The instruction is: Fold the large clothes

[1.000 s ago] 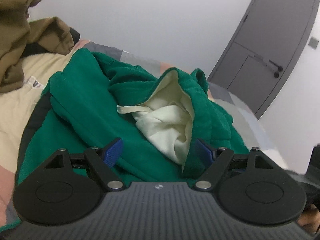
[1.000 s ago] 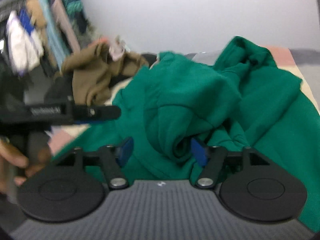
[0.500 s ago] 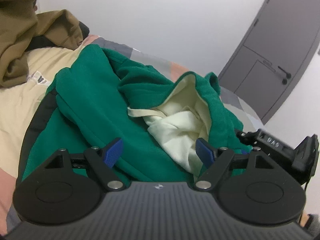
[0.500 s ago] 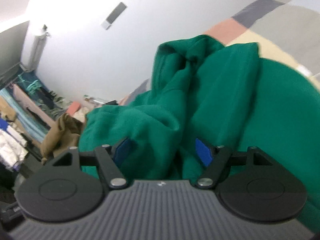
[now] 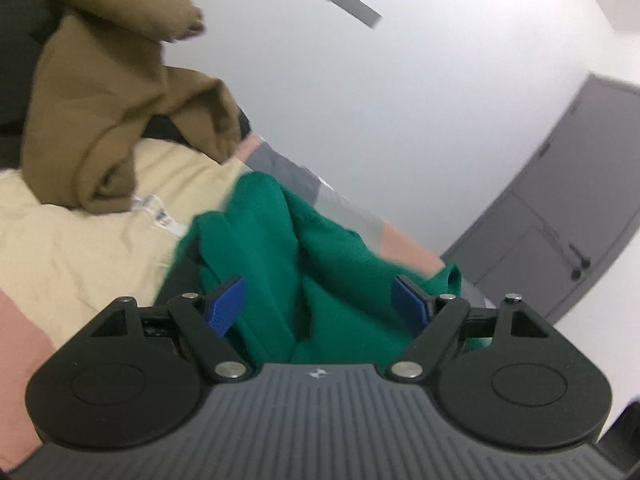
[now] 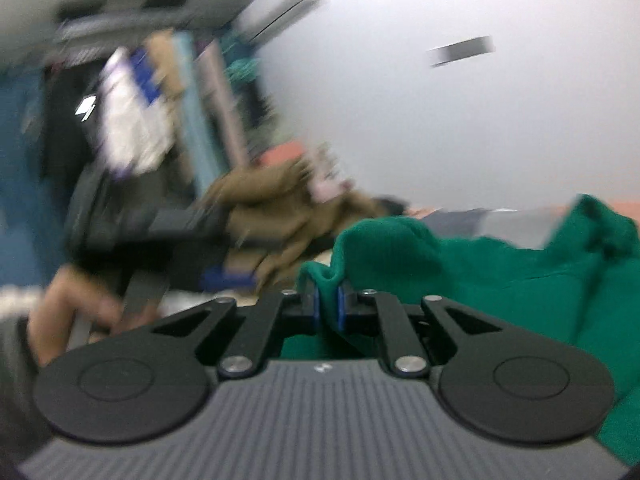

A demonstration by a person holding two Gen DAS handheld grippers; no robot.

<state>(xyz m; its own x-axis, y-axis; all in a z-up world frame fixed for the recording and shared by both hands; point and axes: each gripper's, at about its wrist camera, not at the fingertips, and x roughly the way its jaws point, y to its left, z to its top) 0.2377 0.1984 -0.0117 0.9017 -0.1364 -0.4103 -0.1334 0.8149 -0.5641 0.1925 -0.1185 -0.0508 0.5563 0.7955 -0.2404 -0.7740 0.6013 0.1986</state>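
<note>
Your right gripper (image 6: 328,304) has its blue pads (image 6: 341,307) pressed together on a raised fold of the green garment (image 6: 480,264), the cloth pinched upright between them. From that pinch the green fabric spreads away to the right in loose ridges across the bed. To the left of the gripper, blurred, your left hand (image 6: 68,312) grips the handle of the other tool. Beyond it lies a brown garment (image 6: 272,200) in a heap, and farther back a rack of hanging clothes (image 6: 160,120), all smeared by motion.

Your left gripper (image 5: 318,304) stands with its blue pads (image 5: 226,304) wide apart, and the green garment (image 5: 304,256) runs between them in crumpled folds without either pad clearly closing on it. The garment lies on a bedspread (image 5: 72,236) of cream, pink and grey patches. A brown garment (image 5: 112,96) hangs bunched at the upper left, its lower end resting on the cream patch. A grey door (image 5: 568,224) stands at the right in the white wall.
</note>
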